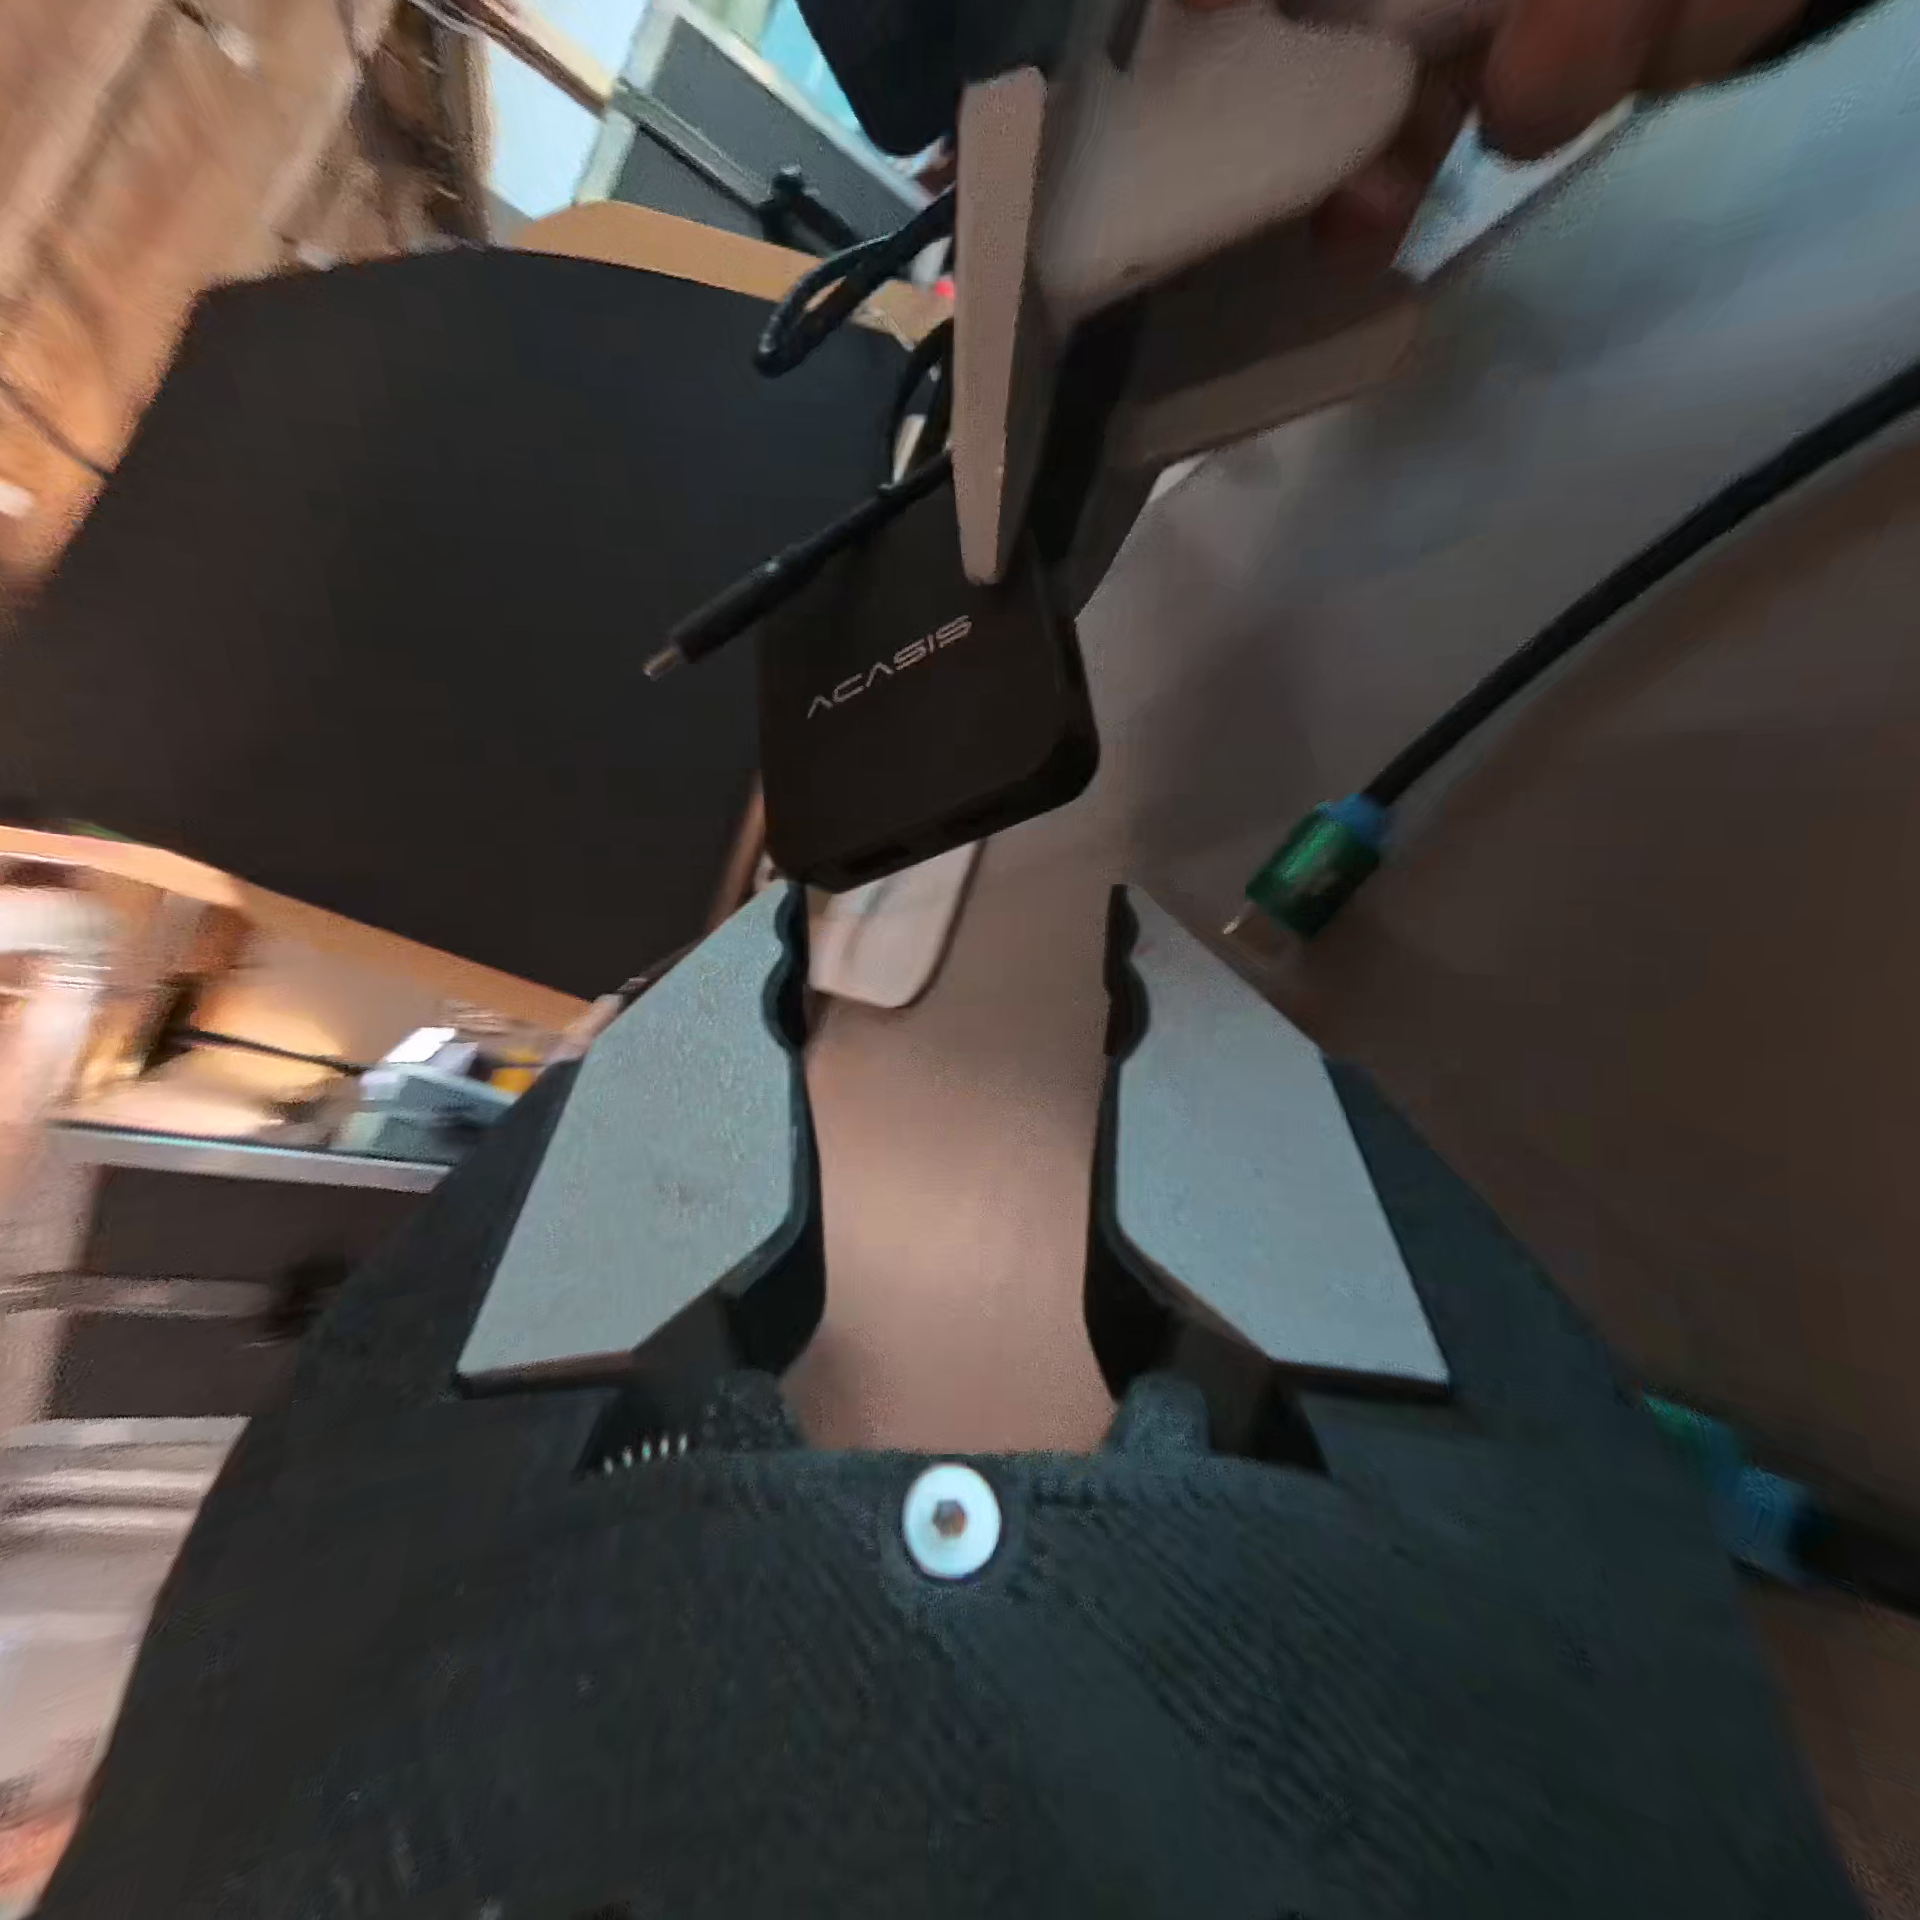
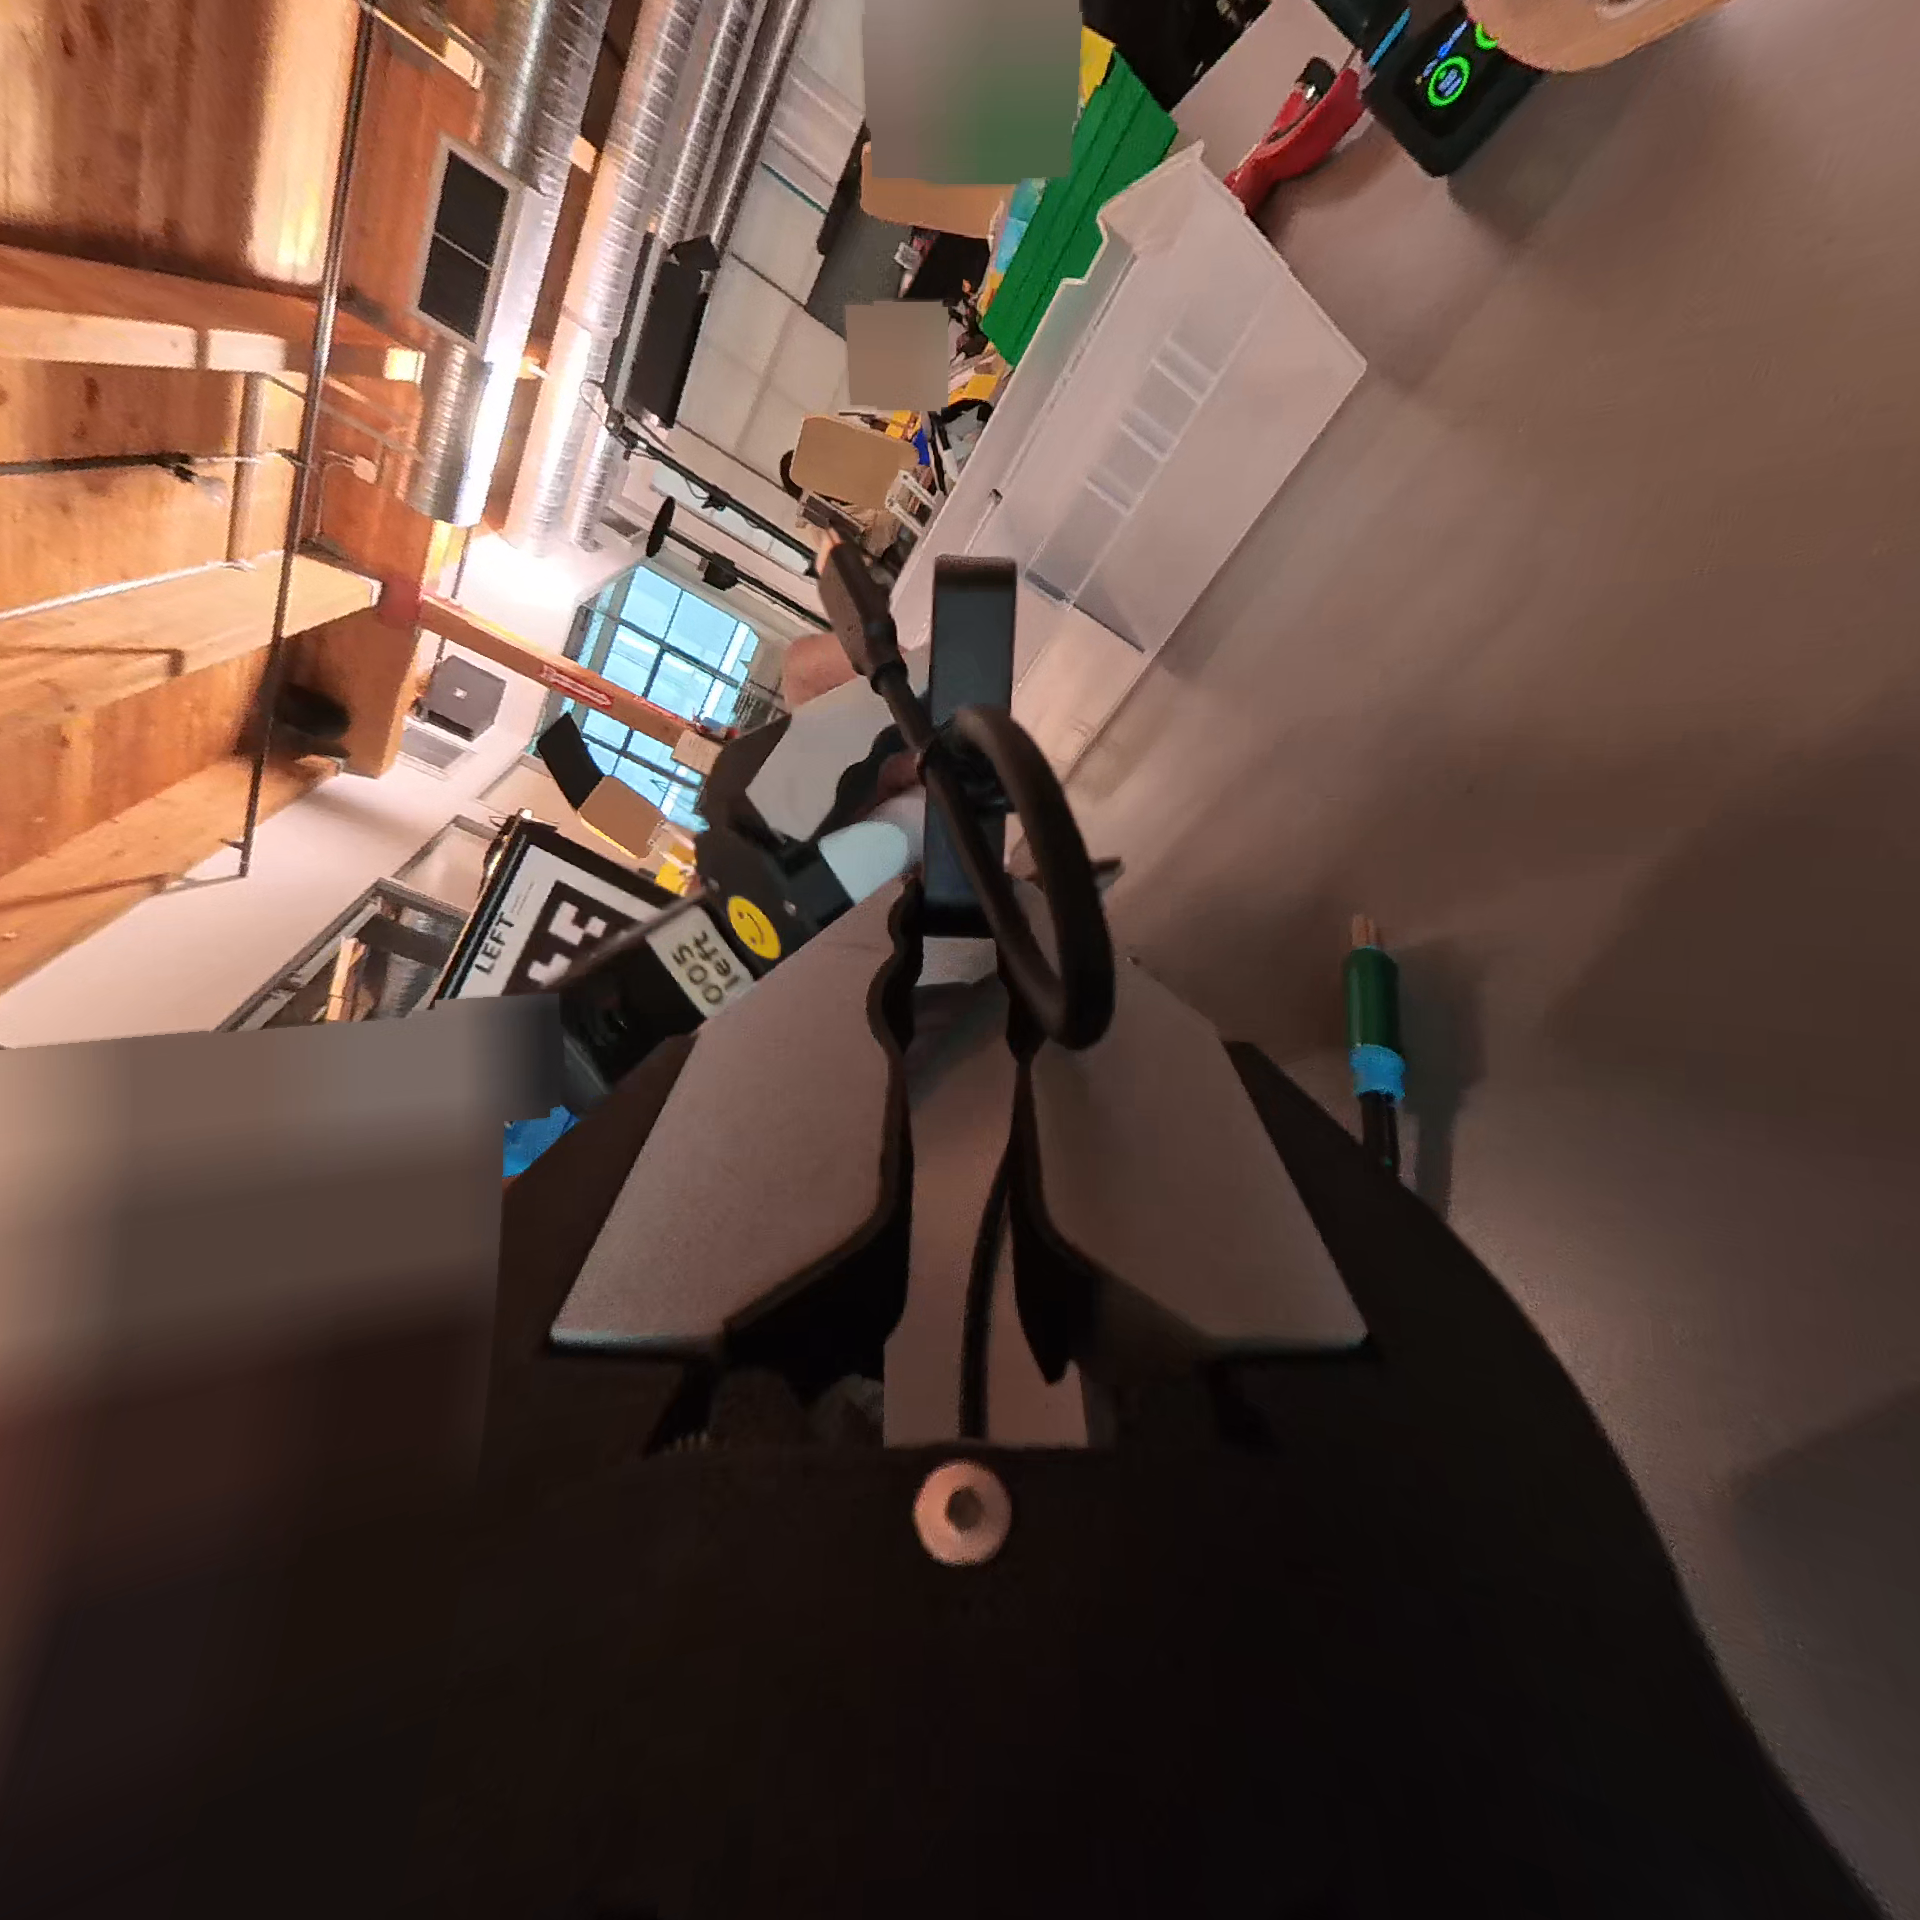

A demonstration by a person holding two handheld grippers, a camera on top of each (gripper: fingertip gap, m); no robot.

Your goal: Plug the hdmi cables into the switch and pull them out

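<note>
Right tongs [image 2: 961, 977] pinch the black switch [image 1: 925, 727] – its far end hidden; left tongs [image 1: 956, 935] gape empty, green-tipped cable [image 1: 1309, 862] on the counter [image 1: 1558, 1039].

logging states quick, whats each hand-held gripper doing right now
Left hand-held gripper: open, holding nothing.
Right hand-held gripper: closed on the black switch, lifted off the table.

In the left wrist view the switch [image 1: 925, 727] sits at frame centre, just above the left gripper [image 1: 956, 966], with the right gripper's finger [image 1: 997, 322] over its upper edge. A loose plug [image 1: 707, 634] lies to its left, an HDMI plug [image 1: 1311, 862] on the table [image 1: 1558, 1039] to its right.
</note>
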